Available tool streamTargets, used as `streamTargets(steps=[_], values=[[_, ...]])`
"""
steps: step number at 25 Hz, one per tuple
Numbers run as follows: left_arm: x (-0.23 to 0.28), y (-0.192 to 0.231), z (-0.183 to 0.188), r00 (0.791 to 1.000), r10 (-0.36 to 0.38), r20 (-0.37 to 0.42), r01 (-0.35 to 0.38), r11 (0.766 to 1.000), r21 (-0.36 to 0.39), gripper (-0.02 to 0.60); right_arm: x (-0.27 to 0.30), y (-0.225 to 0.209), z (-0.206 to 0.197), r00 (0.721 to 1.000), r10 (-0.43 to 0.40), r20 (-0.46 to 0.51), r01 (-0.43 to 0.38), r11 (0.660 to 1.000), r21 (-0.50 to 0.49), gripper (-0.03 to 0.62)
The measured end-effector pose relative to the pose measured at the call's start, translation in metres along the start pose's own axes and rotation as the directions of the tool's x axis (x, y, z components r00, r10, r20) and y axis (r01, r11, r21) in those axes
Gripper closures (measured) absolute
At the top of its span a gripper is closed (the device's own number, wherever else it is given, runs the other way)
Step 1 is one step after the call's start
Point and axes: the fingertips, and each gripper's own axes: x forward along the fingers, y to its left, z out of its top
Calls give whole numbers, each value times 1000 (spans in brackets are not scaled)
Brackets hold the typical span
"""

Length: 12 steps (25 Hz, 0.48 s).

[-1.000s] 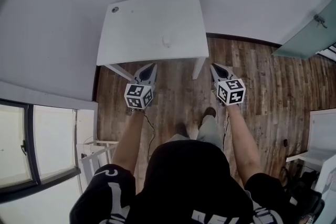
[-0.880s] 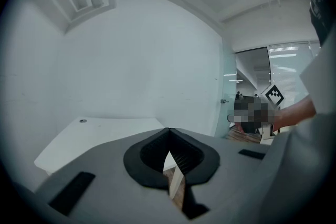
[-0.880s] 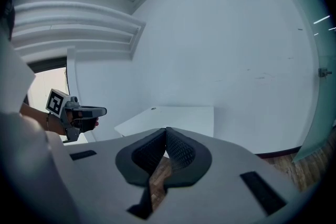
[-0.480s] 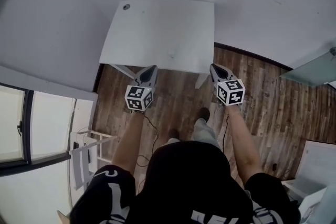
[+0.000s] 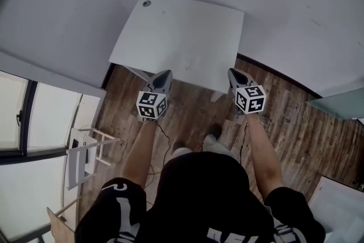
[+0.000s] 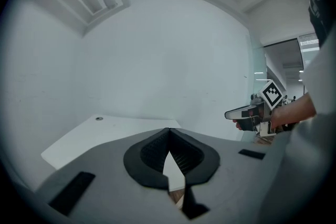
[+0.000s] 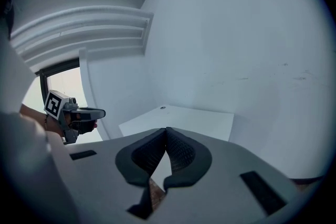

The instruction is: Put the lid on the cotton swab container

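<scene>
Still walking up to counter (image 5: 182, 25) and turning a bit since a second ago. Seeing it skewed now in head view, with near edge just beyond both tips. Holding left gripper (image 5: 163, 75) and right gripper (image 5: 234, 73) side by side, well apart, pointing at counter. Keeping fingers (image 6: 147, 157) of both closed on nothing. Not making out container or lid anywhere on counter, too faint or small. Only spotting a dark dot (image 5: 147, 3) at far left corner. Judging task not started: approaching only, needing to find lid first.
</scene>
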Motion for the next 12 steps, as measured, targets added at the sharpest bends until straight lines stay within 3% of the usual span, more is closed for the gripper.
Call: streamTargets(steps=[12], values=[[14, -14, 1, 994, 110, 2, -109, 994, -12, 558, 20, -22, 10, 992, 128, -16, -128, 991, -39, 580]])
